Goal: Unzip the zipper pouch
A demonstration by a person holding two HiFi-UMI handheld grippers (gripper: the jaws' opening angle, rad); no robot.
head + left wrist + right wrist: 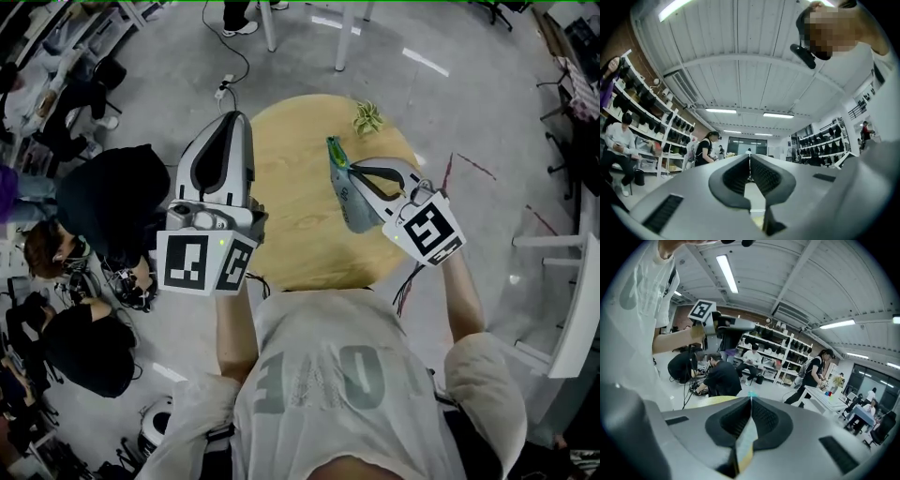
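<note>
So here's what we see. From the head view there's 1 round wooden desk [300, 253] with 1 little potted plant [367, 117] at its far edge, and 2 tongs in play. The right tongs [350, 171] are clamped on the top of the 1 zipper pouch [354, 208], a grey-green thing with a bright green tip. It hangs over the right side of the desk, and we can't tell if its bottom touches the wood. The left tongs [232, 115] are up over the desk's left edge, well apart from the pouch.

The right gripper view gives us what the head view doesn't: the pads are pressed together on a thin pale strip of the pouch [746, 434] running between them. The left gripper view points up at the ceiling and shelves, and the left tongs [750, 161] are shut with nothing in them. Neither gripper view shows the plant. We can't tell whether the zipper is open.
</note>
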